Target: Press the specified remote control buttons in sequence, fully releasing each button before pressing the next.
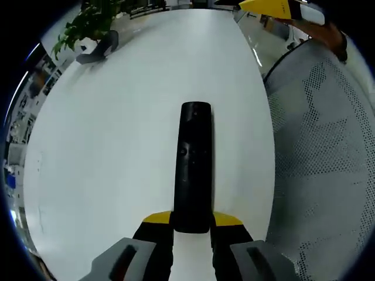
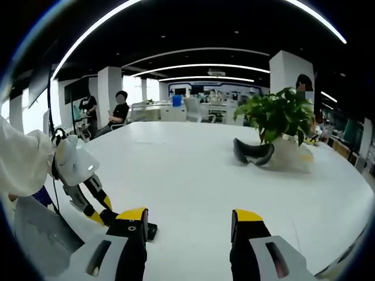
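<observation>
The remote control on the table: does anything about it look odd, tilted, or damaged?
Nothing stands out. The black remote lies flat and intact on the white table, its near end held between the left tongs. The right tongs are open, holding nothing.

white table (image 2: 193, 170) | potted plant (image 2: 278, 114) | ceiling light strips (image 2: 199, 66) | white pillars (image 2: 109, 88)

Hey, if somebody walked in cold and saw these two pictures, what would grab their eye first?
In the left gripper view, a black remote lies lengthwise on the white table, its near end held in the left claw. In the right gripper view, a leafy potted plant stands far right on the table, and the right claw hangs open over bare tabletop.
</observation>
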Demonstrator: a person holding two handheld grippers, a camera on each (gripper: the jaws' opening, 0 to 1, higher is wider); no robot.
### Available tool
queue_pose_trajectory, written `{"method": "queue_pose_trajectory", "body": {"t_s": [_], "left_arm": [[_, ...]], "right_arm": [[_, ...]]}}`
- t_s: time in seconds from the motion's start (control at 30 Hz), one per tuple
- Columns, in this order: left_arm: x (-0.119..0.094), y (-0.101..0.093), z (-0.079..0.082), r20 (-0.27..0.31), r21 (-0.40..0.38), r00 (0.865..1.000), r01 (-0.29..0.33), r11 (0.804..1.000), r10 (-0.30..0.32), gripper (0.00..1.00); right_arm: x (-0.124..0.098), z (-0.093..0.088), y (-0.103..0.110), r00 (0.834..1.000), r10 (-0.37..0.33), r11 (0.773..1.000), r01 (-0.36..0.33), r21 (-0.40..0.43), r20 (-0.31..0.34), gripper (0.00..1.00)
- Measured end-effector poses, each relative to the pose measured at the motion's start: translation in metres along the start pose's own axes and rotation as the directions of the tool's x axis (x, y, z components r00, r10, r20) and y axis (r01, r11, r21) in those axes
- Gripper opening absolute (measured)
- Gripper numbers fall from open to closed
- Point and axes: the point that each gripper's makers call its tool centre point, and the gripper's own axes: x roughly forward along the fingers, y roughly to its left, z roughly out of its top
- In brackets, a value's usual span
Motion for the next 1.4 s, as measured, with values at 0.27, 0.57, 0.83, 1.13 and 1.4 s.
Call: {"method": "queue_pose_trajectory", "body": {"t_s": [0.27, 0.57, 0.83, 1.13, 1.4], "left_arm": [[0.000, -0.011, 0.000, 0.022, -0.010, 1.000, -0.003, 1.000, 0.003, 0.23], [0.001, -0.018, 0.001, 0.051, -0.044, 0.998, -0.017, 0.999, 0.019, 0.23], [0.000, -0.021, 0.001, 0.068, -0.106, 0.997, -0.041, 0.993, 0.048, 0.23], [-0.002, -0.025, 0.002, 0.070, -0.109, 0.994, -0.077, 0.991, 0.085, 0.23], [-0.002, -0.035, 0.006, 0.114, -0.128, 0.991, -0.061, 0.990, 0.076, 0.22]], "right_arm": [[0.000, -0.001, 0.001, 1.000, 0.003, 1.000, -0.003, -0.002, -0.006, 0.55], [0.000, -0.002, 0.000, 1.000, -0.002, 1.000, 0.002, -0.005, -0.009, 0.54], [0.000, -0.003, -0.001, 1.000, -0.004, 1.000, 0.004, -0.003, -0.014, 0.53], [0.000, -0.003, 0.002, 1.000, 0.005, 1.000, -0.005, -0.014, -0.020, 0.52], [0.000, -0.003, 0.001, 1.000, 0.007, 1.000, -0.007, -0.007, -0.020, 0.49]]}}
